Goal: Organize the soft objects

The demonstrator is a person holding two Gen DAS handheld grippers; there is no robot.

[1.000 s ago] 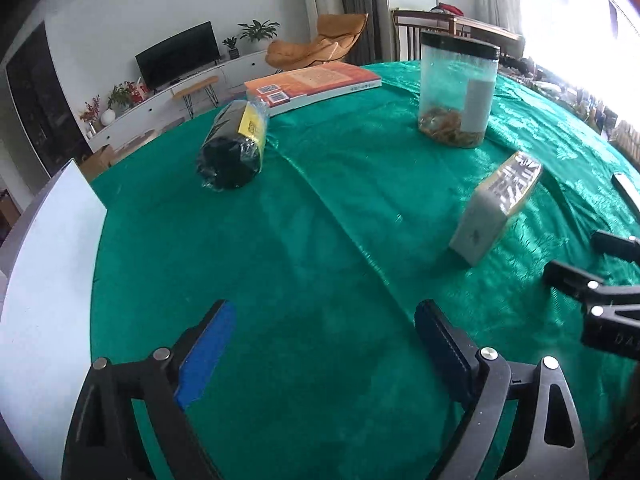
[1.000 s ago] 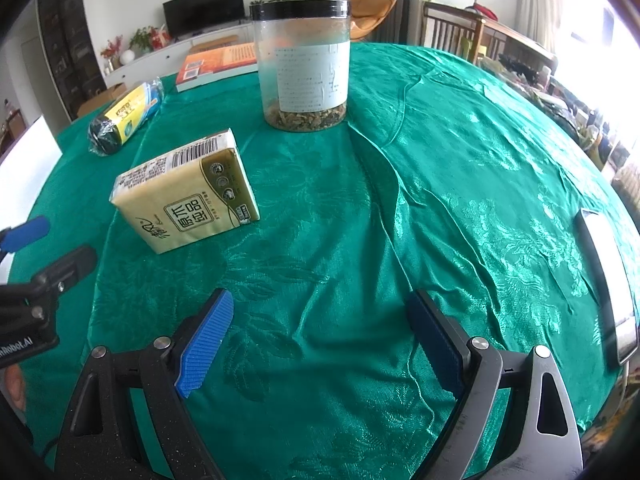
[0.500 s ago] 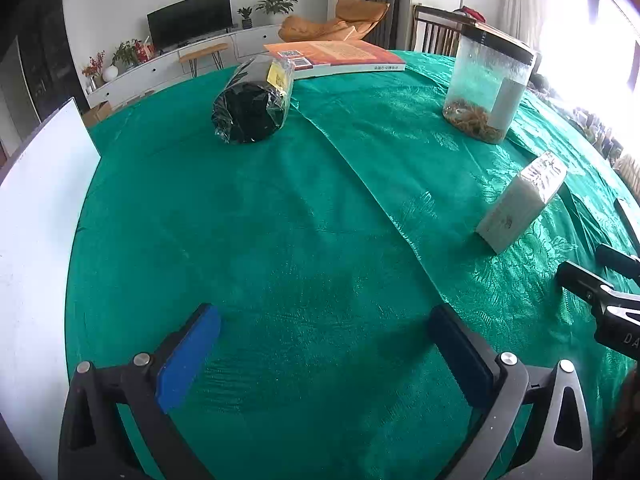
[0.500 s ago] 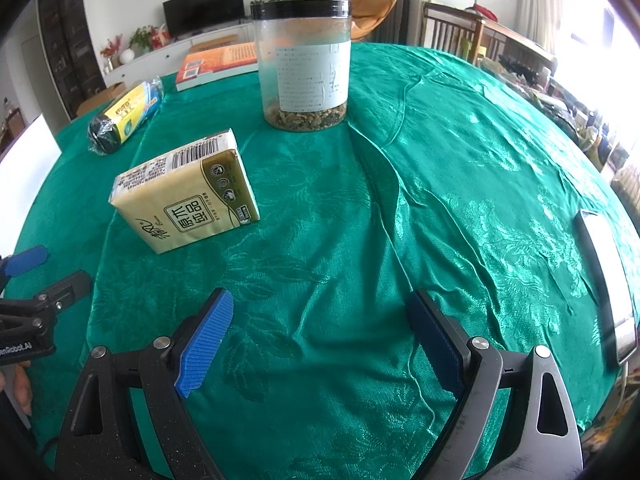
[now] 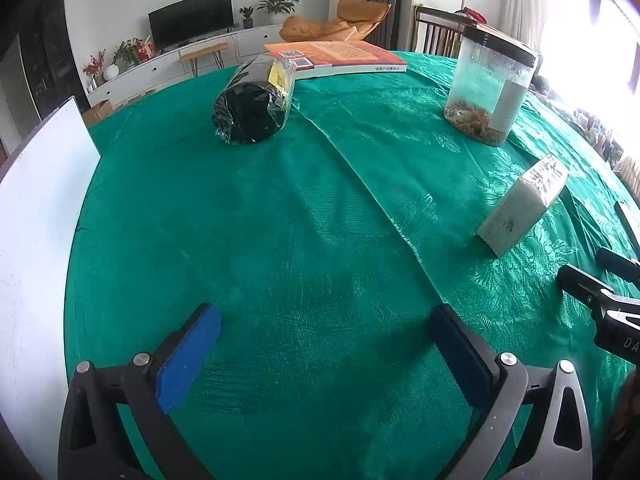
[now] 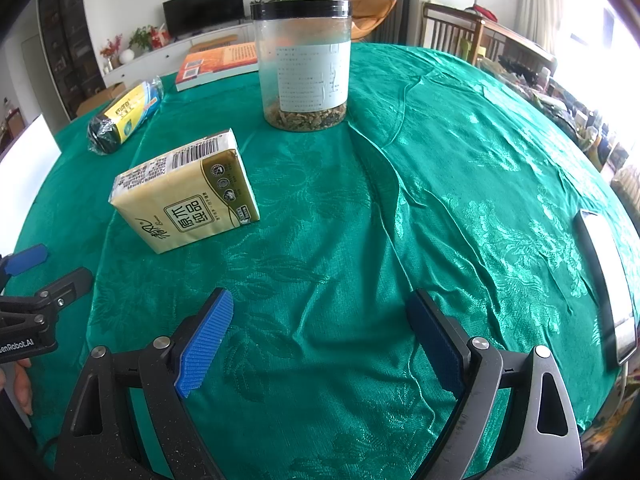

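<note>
While spread wide, left claw and right claw grip nothing

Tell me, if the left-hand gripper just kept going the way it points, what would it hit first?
Most likely just the green tablecloth: the left gripper tilts down at bare cloth, open jaws empty. The black wrapped roll lies farther along, slightly left, though depth is hard to judge here.

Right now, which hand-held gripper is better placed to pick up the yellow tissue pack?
Right, probably. The tissue pack lies just ahead-left of the open right hand-held gripper. From the open left hand-held gripper it sits far off to the side, edge-on.
</note>
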